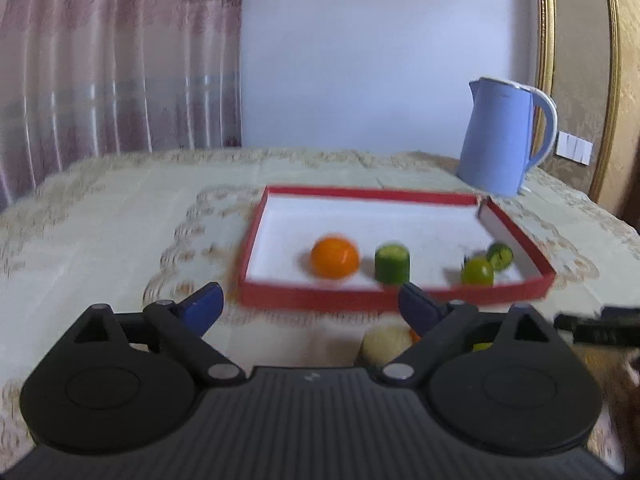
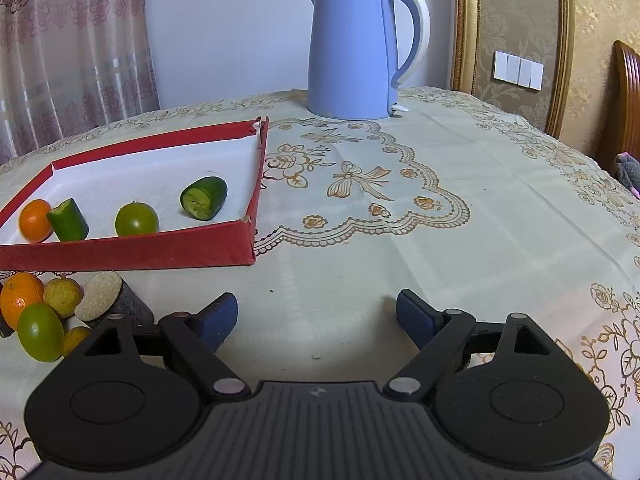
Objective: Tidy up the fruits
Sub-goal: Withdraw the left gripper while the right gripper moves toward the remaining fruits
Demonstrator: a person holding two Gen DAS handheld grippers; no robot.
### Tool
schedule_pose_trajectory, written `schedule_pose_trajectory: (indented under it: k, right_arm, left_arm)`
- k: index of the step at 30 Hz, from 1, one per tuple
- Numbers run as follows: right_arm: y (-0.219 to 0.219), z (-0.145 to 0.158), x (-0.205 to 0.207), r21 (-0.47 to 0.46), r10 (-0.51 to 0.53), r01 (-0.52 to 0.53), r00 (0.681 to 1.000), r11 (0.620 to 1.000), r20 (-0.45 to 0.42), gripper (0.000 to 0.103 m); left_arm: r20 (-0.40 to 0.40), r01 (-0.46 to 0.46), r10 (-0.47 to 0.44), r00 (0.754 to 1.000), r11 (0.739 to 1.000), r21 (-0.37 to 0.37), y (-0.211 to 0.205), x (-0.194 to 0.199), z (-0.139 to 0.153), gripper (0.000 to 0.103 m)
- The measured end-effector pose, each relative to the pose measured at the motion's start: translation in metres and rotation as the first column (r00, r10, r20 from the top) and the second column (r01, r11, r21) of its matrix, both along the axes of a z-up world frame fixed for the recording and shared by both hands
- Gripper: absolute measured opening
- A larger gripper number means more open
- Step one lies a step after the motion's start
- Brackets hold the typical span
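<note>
The black left gripper [image 1: 310, 306] fills the bottom of its own view, its blue-tipped fingers [image 1: 204, 306] spread wide with nothing between them, hovering just short of the near wall of the shallow red cardboard tray with a white lining [image 1: 360, 298]. The black right gripper [image 2: 316, 314] is likewise spread and empty, over bare cloth to the right of the tray.

Inside the tray lie four pieces: a round orange citrus fruit [image 1: 335, 256] towards the left, an upright dark green cucumber chunk [image 1: 392, 264] just beside it, a round green tomato-like fruit [image 1: 477, 271] further right, and a second cucumber chunk lying on its side [image 2: 204, 198] near the right wall.

On the table in front of the tray, outside it, a small cluster sits close together: another orange citrus fruit [image 2: 20, 298], a yellowish knobbly fruit [image 2: 62, 296], an oval green fruit [image 2: 40, 332] and a dark-skinned cut root piece with a pale face [image 2: 108, 300].

A pale blue electric kettle [image 2: 352, 52] stands behind the tray's far right corner on the cream embroidered tablecloth [image 2: 400, 240].
</note>
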State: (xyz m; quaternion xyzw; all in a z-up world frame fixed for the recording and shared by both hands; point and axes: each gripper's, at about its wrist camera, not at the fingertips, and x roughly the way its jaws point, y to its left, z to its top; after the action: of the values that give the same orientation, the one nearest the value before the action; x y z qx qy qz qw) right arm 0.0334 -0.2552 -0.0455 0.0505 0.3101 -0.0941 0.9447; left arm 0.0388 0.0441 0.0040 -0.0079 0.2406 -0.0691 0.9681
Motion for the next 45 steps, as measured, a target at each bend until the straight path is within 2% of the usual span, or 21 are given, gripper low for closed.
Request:
schedule_pose_trajectory:
  k: [9,15,19,23,26,31,34,37,39,45]
  right_arm:
    - [0.001,0.0,0.001,0.0,0.002,-0.002,1.0,1.0,-0.001,0.088]
    - [0.002,-0.001,0.001,0.0,0.015,-0.015,1.0,1.0,-0.003,0.093]
    - [-0.001,0.004,-0.009,0.019,0.01,-0.011,0.999,1.0,0.052,0.093]
    - [0.004,0.013,-0.025,0.056,0.096,-0.101,0.992,0.993,0.083,0.093]
    - [0.018,0.026,-0.035,0.033,0.145,-0.15,0.981,0.988,0.128,0.093]
    - [0.051,0.037,-0.034,-0.035,0.246,-0.244,0.959,0.969,0.138,0.092]
    - [0.064,0.033,-0.027,-0.06,0.268,-0.263,0.956,0.963,0.116,0.08]
    - [0.069,0.028,-0.016,-0.043,0.268,-0.266,0.96,0.963,0.074,0.066]
    - [0.069,0.026,-0.012,-0.016,0.271,-0.27,0.96,0.963,0.068,0.066]
    - [0.079,0.026,-0.008,-0.013,0.297,-0.296,0.954,0.955,0.044,0.066]
  left_arm:
    - [-0.031,0.022,-0.021,0.999,0.999,0.034,-0.004,-0.013,-0.024,0.095]
    - [-0.036,0.028,-0.028,0.999,1.0,0.008,0.002,-0.015,-0.027,0.097]
    - [-0.059,0.028,-0.027,0.998,1.0,0.008,0.005,-0.013,-0.031,0.098]
    - [-0.103,0.035,-0.036,0.994,0.999,-0.004,0.006,-0.006,-0.035,0.098]
    - [-0.119,0.041,-0.043,0.992,0.999,-0.016,0.008,-0.004,-0.037,0.099]
    - [-0.132,0.046,-0.048,0.99,0.999,-0.02,0.008,-0.002,-0.038,0.102]
    - [-0.136,0.051,-0.054,0.989,0.998,-0.022,0.008,-0.002,-0.039,0.103]
    - [-0.136,0.051,-0.055,0.989,0.998,-0.029,0.008,-0.001,-0.038,0.103]
    - [-0.137,0.051,-0.055,0.989,0.998,-0.033,0.009,-0.001,-0.038,0.103]
    - [-0.137,0.051,-0.056,0.989,0.998,-0.038,0.01,-0.001,-0.039,0.103]
